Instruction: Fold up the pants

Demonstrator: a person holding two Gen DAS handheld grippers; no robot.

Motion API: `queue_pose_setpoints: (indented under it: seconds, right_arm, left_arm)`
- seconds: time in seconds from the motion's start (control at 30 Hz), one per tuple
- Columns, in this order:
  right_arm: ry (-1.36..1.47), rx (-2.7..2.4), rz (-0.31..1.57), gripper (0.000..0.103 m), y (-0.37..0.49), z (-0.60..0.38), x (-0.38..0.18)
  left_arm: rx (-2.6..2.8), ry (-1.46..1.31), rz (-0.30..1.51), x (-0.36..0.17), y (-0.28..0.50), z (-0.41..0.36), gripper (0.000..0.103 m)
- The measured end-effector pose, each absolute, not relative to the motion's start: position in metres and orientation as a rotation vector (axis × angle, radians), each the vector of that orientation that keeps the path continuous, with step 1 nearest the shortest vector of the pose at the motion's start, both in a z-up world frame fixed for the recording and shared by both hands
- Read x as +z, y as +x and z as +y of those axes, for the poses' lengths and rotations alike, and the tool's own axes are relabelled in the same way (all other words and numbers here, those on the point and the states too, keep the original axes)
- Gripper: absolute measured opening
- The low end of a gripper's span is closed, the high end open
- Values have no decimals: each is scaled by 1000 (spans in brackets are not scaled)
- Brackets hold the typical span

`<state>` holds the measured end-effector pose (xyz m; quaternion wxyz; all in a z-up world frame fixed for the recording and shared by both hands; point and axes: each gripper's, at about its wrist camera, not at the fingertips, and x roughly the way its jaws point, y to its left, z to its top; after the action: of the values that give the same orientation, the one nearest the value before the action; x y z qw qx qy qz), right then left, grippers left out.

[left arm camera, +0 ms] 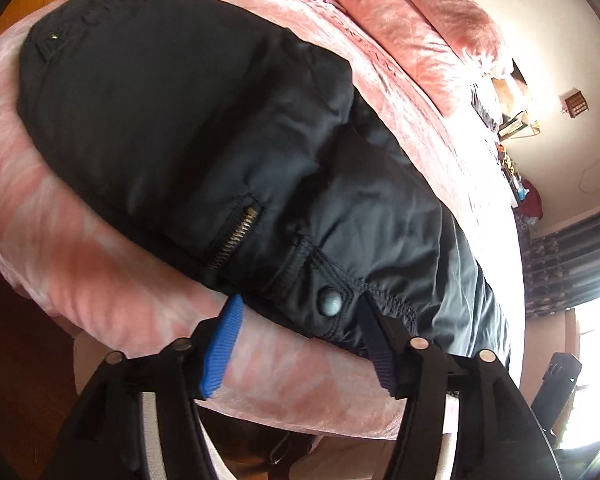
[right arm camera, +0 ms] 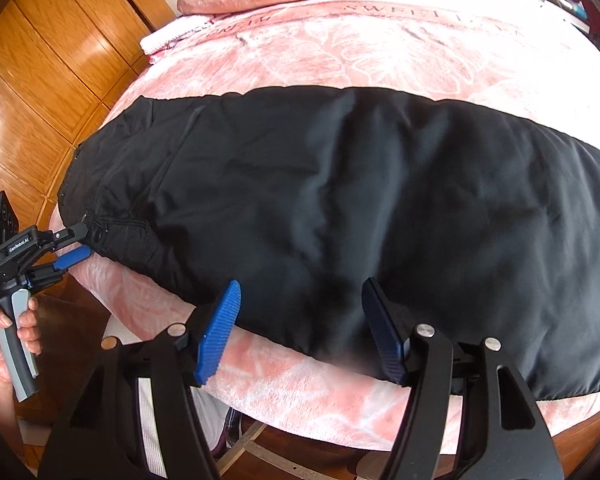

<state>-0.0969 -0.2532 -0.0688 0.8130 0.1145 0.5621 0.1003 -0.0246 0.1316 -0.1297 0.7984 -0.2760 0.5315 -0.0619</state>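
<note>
Right wrist view: my right claw (right arm camera: 300,332) gapes at the near edge of the black padded pants (right arm camera: 340,200) lying flat on the pink bed (right arm camera: 340,40). My left claw (left arm camera: 300,340), also open, straddles the snap-button waistband corner (left arm camera: 328,300). The fabric looks slick, soft and puffy; I'd pinch the stitched seams.

Pink bed (right arm camera: 340,40), wooden wardrobe (right arm camera: 60,60), sunlit curtains (left arm camera: 572,264)
</note>
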Motion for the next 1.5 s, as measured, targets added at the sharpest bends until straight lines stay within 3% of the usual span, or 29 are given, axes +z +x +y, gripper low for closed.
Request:
queue_pose_setpoints:
  seconds: [0.43, 0.5, 0.67, 0.97, 1.17, 1.2, 1.27, 1.37, 1.5]
  right_arm:
    - [89, 313, 1201, 63, -60, -174, -57]
    - [77, 321, 1210, 63, -58, -168, -60]
    - [55, 321, 1242, 64, -55, -159, -74]
    - [46, 332, 1247, 66, -55, -154, -82]
    - [84, 333, 1248, 72, -54, -156, -83]
    - [89, 336, 1247, 72, -54, -156, -82]
    - [66, 336, 1246, 72, -54, -155, -82]
    - [35, 334, 1244, 72, -55, -151, -81]
    - [12, 328, 1244, 72, -56, -147, -83]
  left_arm:
    - [-25, -633, 1141, -141, 1, 185, 60]
    - [-16, -642, 1151, -144, 6, 189, 53]
    - [13, -646, 1126, -148, 8, 199, 15]
    - [18, -673, 1065, -141, -6, 206, 7]
    - [1, -652, 1071, -142, -5, 209, 9]
    - [0, -657, 1074, -143, -5, 211, 13]
    - [3, -660, 1072, -146, -2, 214, 35]
    - [-6, -674, 1077, -150, 3, 216, 51]
    - [-4, -717, 1076, -150, 14, 219, 56]
